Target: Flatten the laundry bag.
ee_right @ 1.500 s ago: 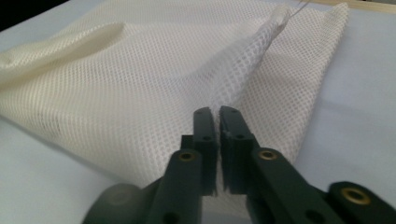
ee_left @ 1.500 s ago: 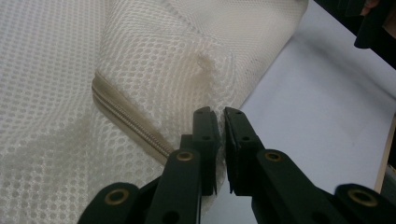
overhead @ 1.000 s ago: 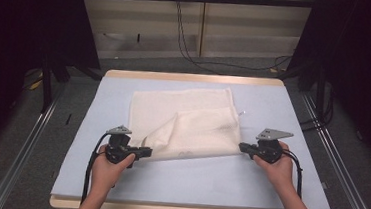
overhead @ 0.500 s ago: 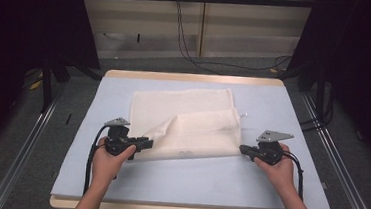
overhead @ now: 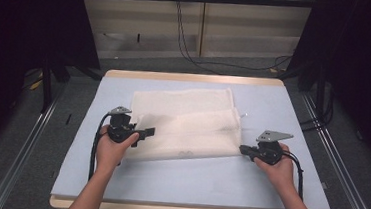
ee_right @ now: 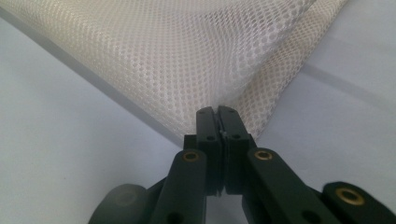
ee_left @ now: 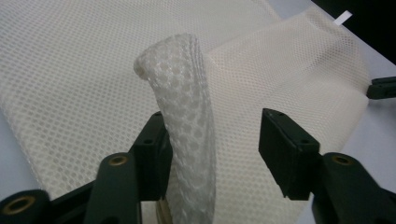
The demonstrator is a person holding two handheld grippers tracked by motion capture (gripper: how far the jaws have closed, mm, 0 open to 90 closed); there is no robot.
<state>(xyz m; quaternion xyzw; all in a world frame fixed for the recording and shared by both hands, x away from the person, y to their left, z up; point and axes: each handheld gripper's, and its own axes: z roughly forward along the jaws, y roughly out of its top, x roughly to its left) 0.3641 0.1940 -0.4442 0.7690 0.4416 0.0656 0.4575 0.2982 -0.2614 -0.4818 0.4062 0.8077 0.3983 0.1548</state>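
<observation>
The cream mesh cloth lies partly folded on the pale blue table. The left gripper has just been opening; a raised fold stands between its parted jaws. The right gripper is clamped on the cloth's near corner.

table: pale blue top, wooden edge along the far side
cables: black, on the floor beyond the table's far edge

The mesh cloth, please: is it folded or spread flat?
Folded: the mesh cloth has its near part doubled over the far layer, while the right gripper pinches a corner.
</observation>
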